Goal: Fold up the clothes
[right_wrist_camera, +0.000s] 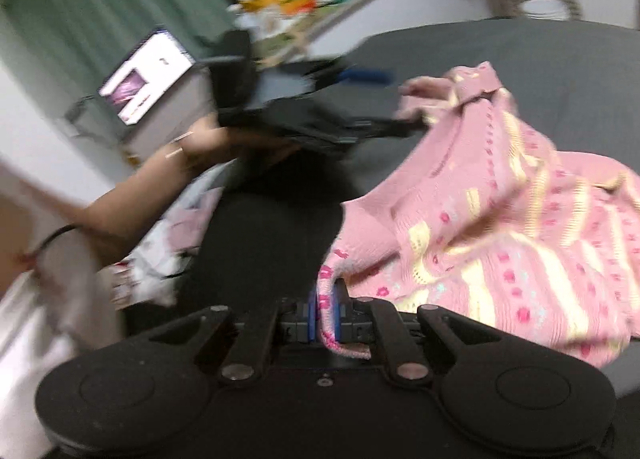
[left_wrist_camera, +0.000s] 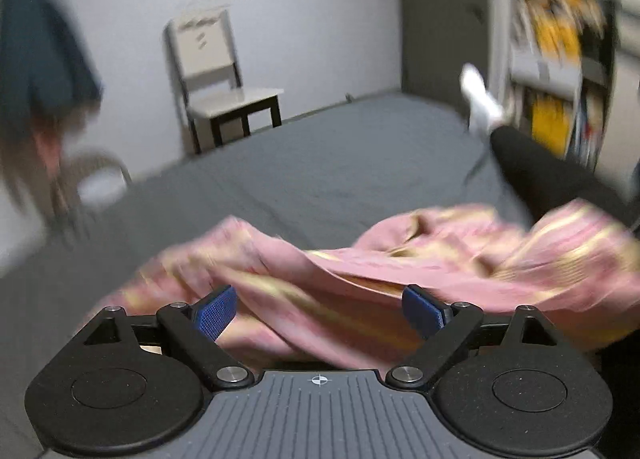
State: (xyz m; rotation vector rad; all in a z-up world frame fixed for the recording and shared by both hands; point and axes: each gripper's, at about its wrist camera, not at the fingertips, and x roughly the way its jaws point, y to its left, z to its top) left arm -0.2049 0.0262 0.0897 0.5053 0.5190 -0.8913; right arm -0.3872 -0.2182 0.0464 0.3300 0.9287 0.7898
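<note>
Pink knitted sweater (right_wrist_camera: 500,219) with pale yellow bands and darker pink dots, lying crumpled on the grey bed sheet (left_wrist_camera: 320,163), near the edge where the person's black-clad leg (left_wrist_camera: 552,175) rests. Bunched in folds, so long axis hard to fix; in the left wrist view (left_wrist_camera: 360,271) sprawled roughly side to side across the frame, blurred by motion. In the right wrist view, ribbed collar or cuff raised toward the far side of the bed, body of the knit spreading down toward the near edge.

Left gripper (left_wrist_camera: 320,309): blue pads (left_wrist_camera: 218,311) spread wide apart, nothing pinched, sweater fabric lying just ahead and between them; contact with the pads impossible to tell through the blur.

Right gripper (right_wrist_camera: 325,315): blue pads (right_wrist_camera: 310,317) pressed close together, pinching a ribbed pink hem of the sweater, which loops out below the fingers.

Left gripper's body also visible in the right wrist view, held in a hand (right_wrist_camera: 200,147), reaching toward the raised part of the sweater.

Beyond the bed's far edge: white-seated chair (left_wrist_camera: 224,79) against the wall; shelves (left_wrist_camera: 560,59) at the right.
</note>
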